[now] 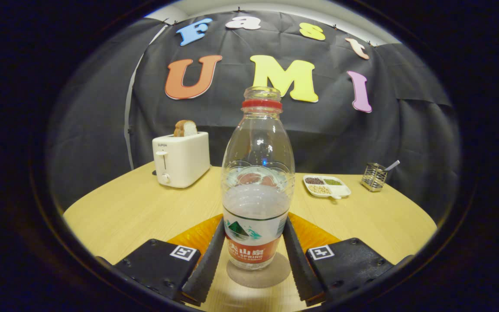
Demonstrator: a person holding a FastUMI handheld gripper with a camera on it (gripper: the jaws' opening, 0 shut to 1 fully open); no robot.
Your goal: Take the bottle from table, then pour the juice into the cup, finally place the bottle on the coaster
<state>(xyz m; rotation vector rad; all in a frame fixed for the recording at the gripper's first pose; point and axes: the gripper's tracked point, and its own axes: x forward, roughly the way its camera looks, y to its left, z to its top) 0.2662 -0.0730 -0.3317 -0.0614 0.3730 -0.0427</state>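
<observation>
1. On the wooden bench (137, 208), between the two fingers of the tool (251, 260), stands a clear plastic bottle (257, 182), upright, uncapped, with a red ring under its open mouth.
2. The tool's fingers flank the bottle's labelled lower part, one on each side; they look pressed against it, so the tool appears closed on the bottle.
3. The bottle is roughly half full of a pale, cloudy liquid, and its base rests on a round grey coaster (271, 275) lying on the bench between the fingers.
4. Beyond the fingers to the left sits a white toaster (181, 159) with a slice of bread (185, 128) standing up out of its slot.
5. To the right, past the bottle, lies a white divided dish (327, 186) holding dark, green and pale beans or grains in separate compartments.
6. Further right, well apart from the dish, stands a small wire holder (374, 177) with a stick-like utensil leaning out of it.
</observation>
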